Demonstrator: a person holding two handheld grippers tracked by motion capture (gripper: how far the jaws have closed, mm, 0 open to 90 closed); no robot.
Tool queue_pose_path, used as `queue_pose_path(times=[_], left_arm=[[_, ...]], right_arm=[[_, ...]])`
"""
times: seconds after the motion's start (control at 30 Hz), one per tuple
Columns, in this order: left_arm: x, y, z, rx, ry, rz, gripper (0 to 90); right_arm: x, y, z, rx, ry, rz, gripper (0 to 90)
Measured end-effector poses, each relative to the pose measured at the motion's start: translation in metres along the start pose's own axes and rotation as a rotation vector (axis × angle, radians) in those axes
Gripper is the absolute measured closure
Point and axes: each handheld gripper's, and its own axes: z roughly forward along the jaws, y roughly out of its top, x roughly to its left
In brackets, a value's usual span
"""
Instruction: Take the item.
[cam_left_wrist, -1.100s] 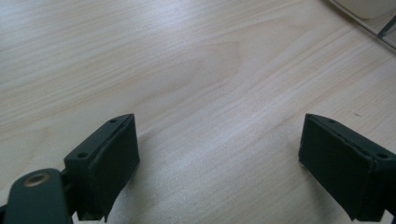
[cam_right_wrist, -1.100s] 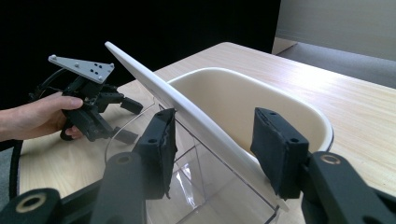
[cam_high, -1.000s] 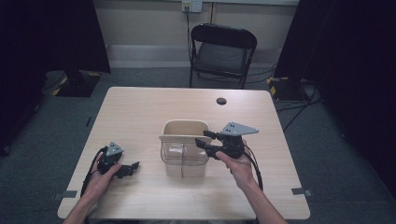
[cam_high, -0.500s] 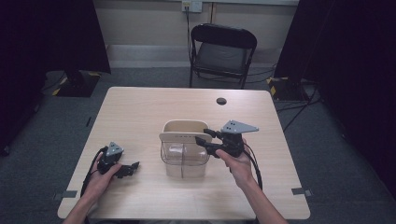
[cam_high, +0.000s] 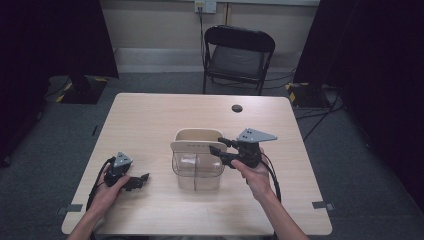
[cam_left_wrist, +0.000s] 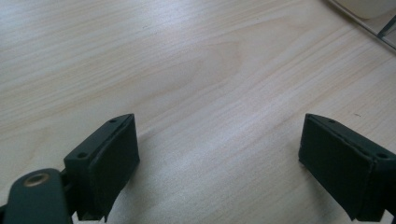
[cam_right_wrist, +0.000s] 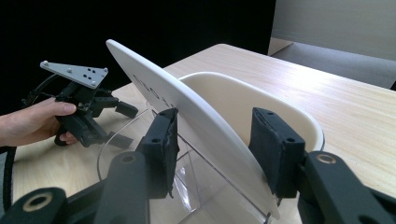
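The table (cam_high: 150, 120) carries a clear container (cam_high: 197, 170) at its centre. Its cream lid (cam_right_wrist: 187, 116), tilted up for removal, sits clamped in the right gripper (cam_right_wrist: 212, 140). The left gripper (cam_left_wrist: 219, 163) rests idle, jaws apart.

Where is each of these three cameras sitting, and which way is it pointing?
High view: above the person's side, looking forward and down on the table; both forearms enter from below.
Left gripper view: on the left gripper, facing bare tabletop between open jaws.
Right gripper view: on the right gripper, its jaws astride the cream lid of the clear container.
Shared: the high and right gripper views both show the left gripper and container.
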Motion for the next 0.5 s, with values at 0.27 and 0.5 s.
queue_pose_path(times=[0.27, 0.5], left_arm=[[0.0001, 0.0001, -0.0001, 0.000, 0.003, 0.003, 11.5], [0.0000, 0.0000, 0.0000, 0.000, 0.000, 0.000, 11.4]], right_arm=[[0.0001, 0.0000, -0.0001, 0.000, 0.000, 0.000, 52.4], [0.0004, 0.0000, -0.0002, 0.001, -0.003, -0.001, 52.4]])
